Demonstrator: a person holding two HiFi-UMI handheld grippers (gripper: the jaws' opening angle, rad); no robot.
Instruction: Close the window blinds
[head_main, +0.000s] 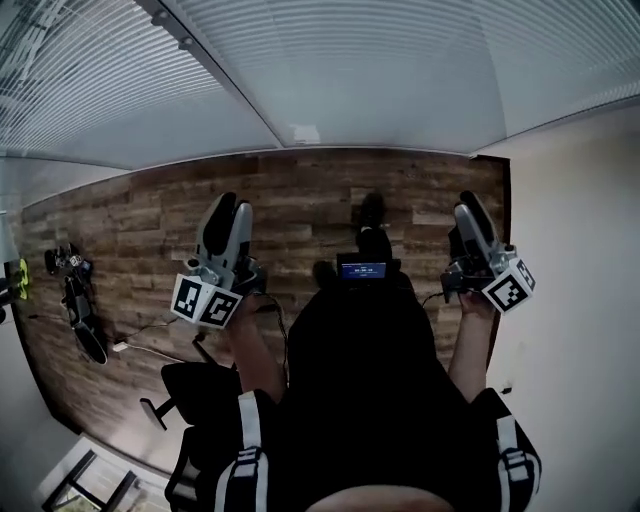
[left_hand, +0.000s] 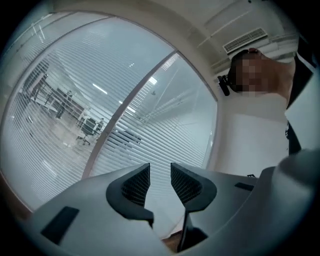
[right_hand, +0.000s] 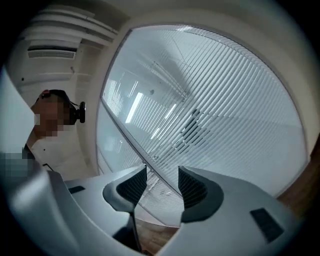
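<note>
Head view looks down on a person in black clothes standing on a wooden floor, with the window blinds running across the top of the frame as pale, slatted panels that reach down to the floor line. Both arms are held forward and low. The left gripper and the right gripper point toward the blinds from over the floorboards, apart from each other and short of the slats. A small lit screen sits at the person's chest between the two arms. To the left a black office chair stands just beside the person, and farther left some dark gear and a cable lie on the floor; a plain white wall closes the right side. In the left gripper view the left gripper has its jaws a little apart with nothing between them — only the blinds show through the gap, and left of a slanting window post desks and chairs can be seen through the slats. In the right gripper view the right gripper is likewise parted and empty, with a thin dividing bar of the blinds crossing behind the gap; whether it is within reach cannot be told.
</note>
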